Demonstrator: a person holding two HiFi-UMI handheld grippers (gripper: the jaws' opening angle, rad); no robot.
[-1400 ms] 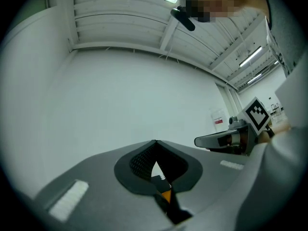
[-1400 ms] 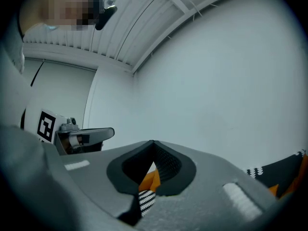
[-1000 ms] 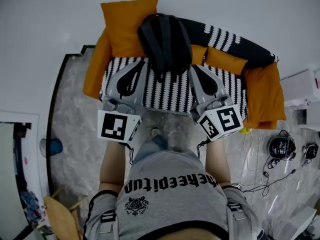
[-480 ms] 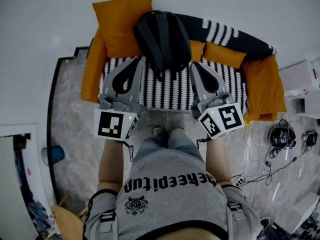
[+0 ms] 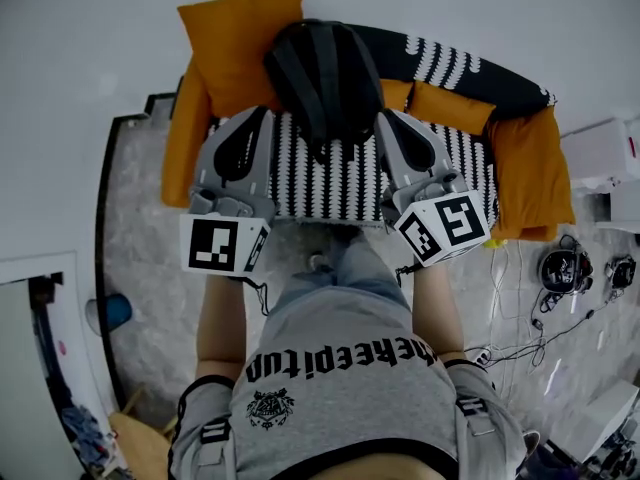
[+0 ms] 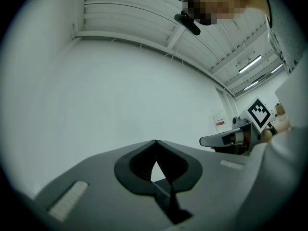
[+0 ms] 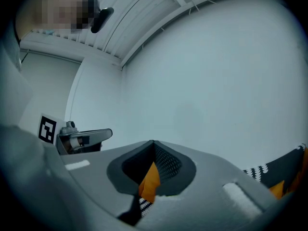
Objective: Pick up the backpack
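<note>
The backpack (image 5: 325, 78) is matt black cloth, the cushions (image 5: 240, 43) matt orange fabric. The floor (image 5: 150, 228) looks like glossy marbled stone. The left gripper (image 5: 262, 118) and right gripper (image 5: 386, 118) are smooth grey plastic.

My right gripper (image 7: 153, 143) hides most of an orange cushion (image 7: 150, 179); the sofa (image 7: 284, 171) is cut off at four o'clock.

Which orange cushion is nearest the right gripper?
The small cushion right of the backpack, beside the right gripper; the others sit farther left or at the right end.

backpack (image 5: 325, 78) on sofa (image 5: 340, 183), against cushion (image 5: 240, 38) behind; left gripper (image 5: 262, 116), right gripper (image 5: 386, 116) flanking it, apparently apart
</note>
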